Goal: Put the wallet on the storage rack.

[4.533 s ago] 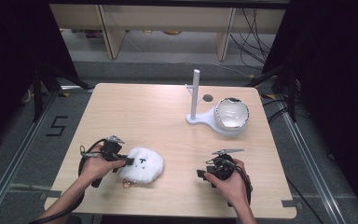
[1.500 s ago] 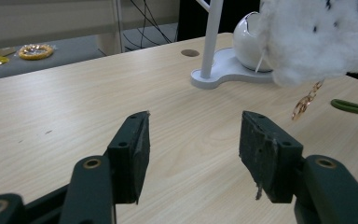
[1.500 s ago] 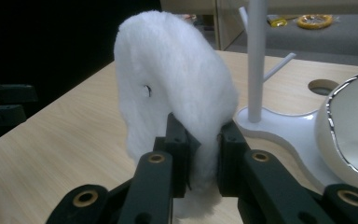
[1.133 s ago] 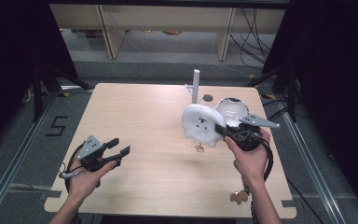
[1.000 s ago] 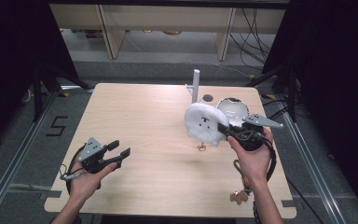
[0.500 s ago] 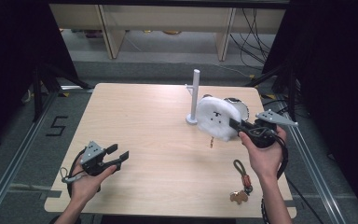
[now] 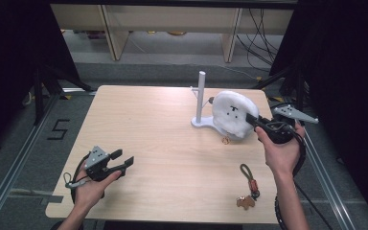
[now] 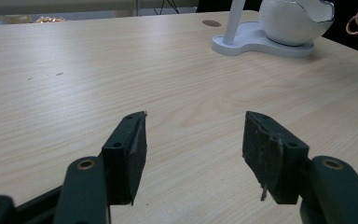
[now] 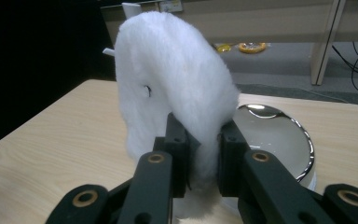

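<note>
Plush toy (image 7: pixel 232 115) over the stand (image 7: pixel 202 120), keyring (image 7: pixel 249 186) nearer.

A fluffy white plush toy (image 7: pixel 233 114) with small black face marks. The tongs (image 9: pixel 198 154) are black. The pale wood-grain worktop (image 7: pixel 163 129) carries a white stand (image 7: pixel 201 103).

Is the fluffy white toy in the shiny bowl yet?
Not yet. Done: the right gripper has pinched the fluffy white plush toy and holds it up over the shiny round bowl on the white stand. Left: lowering it in and letting go. The left gripper waits open near the table's front edge.
</note>
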Motion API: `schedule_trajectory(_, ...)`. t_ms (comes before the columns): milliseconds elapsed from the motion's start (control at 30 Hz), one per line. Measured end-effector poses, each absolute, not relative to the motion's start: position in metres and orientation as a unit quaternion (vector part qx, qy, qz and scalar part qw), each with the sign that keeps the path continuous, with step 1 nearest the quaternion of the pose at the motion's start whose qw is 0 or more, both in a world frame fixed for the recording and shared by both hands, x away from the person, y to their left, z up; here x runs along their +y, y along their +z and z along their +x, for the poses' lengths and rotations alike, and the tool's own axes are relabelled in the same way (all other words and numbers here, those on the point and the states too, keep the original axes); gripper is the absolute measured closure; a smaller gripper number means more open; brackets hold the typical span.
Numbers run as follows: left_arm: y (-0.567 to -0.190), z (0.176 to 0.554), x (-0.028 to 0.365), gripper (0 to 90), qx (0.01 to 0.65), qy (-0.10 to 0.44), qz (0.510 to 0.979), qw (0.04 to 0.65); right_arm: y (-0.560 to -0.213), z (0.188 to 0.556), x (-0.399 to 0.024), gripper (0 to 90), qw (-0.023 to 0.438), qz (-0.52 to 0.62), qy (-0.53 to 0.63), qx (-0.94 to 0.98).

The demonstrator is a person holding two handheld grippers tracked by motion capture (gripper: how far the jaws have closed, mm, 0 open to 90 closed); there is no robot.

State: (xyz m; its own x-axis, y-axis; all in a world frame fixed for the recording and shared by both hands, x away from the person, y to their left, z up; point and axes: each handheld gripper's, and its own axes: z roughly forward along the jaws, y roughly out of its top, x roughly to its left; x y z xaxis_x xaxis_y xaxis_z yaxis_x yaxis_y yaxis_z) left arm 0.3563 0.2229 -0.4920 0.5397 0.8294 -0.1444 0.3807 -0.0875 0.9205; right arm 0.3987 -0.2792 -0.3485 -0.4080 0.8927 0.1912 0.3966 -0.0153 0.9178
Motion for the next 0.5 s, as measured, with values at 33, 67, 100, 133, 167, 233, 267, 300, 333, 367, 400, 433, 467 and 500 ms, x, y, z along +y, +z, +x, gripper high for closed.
schedule_trajectory(33, -0.492, 0.356, 0.223, 39.6, 0.429, 0.215, 0.705, 0.522, -0.347, 0.399, -0.28, 79.1, 0.238, 0.495, 0.516, 0.658)
schedule_trajectory(67, -0.493, 0.356, 0.223, 39.5, 0.429, 0.214, 0.705, 0.522, -0.347, 0.4, -0.281, 79.1, 0.239, 0.497, 0.518, 0.654)
schedule_trajectory(100, -0.493, 0.356, 0.222, 39.5, 0.43, 0.214, 0.706, 0.521, -0.347, 0.402, -0.283, 79.1, 0.245, 0.492, 0.517, 0.657)
schedule_trajectory(133, -0.494, 0.357, 0.222, 39.5, 0.428, 0.211, 0.705, 0.525, -0.346, 0.403, -0.284, 79.1, 0.244, 0.496, 0.514, 0.656)
schedule_trajectory(167, -0.494, 0.356, 0.222, 39.5, 0.43, 0.211, 0.706, 0.521, -0.345, 0.404, -0.284, 79.1, 0.241, 0.502, 0.516, 0.651)
schedule_trajectory(233, -0.495, 0.356, 0.222, 39.4, 0.43, 0.211, 0.706, 0.522, -0.344, 0.406, -0.287, 79.1, 0.243, 0.502, 0.514, 0.652)
schedule_trajectory(267, -0.495, 0.356, 0.223, 39.3, 0.43, 0.211, 0.706, 0.522, -0.343, 0.408, -0.289, 79.1, 0.247, 0.5, 0.514, 0.652)
schedule_trajectory(300, -0.495, 0.356, 0.223, 39.4, 0.429, 0.21, 0.704, 0.525, -0.342, 0.41, -0.291, 79.1, 0.251, 0.498, 0.51, 0.655)
schedule_trajectory(333, -0.495, 0.356, 0.223, 39.3, 0.429, 0.21, 0.704, 0.525, -0.342, 0.41, -0.292, 79.1, 0.249, 0.504, 0.51, 0.651)
schedule_trajectory(367, -0.494, 0.356, 0.224, 39.3, 0.432, 0.213, 0.704, 0.521, -0.341, 0.413, -0.294, 79.1, 0.253, 0.5, 0.511, 0.651)
schedule_trajectory(400, -0.494, 0.356, 0.224, 39.3, 0.433, 0.213, 0.703, 0.522, -0.34, 0.414, -0.295, 79.1, 0.251, 0.504, 0.508, 0.651)
schedule_trajectory(433, -0.494, 0.356, 0.225, 39.3, 0.432, 0.213, 0.703, 0.523, -0.341, 0.416, -0.295, 79.1, 0.253, 0.507, 0.511, 0.647)
schedule_trajectory(467, -0.494, 0.356, 0.225, 39.3, 0.433, 0.213, 0.702, 0.523, -0.339, 0.417, -0.296, 79.1, 0.248, 0.511, 0.509, 0.647)
schedule_trajectory(500, -0.494, 0.356, 0.225, 39.2, 0.433, 0.213, 0.702, 0.523, -0.339, 0.419, -0.296, 79.1, 0.246, 0.514, 0.511, 0.644)
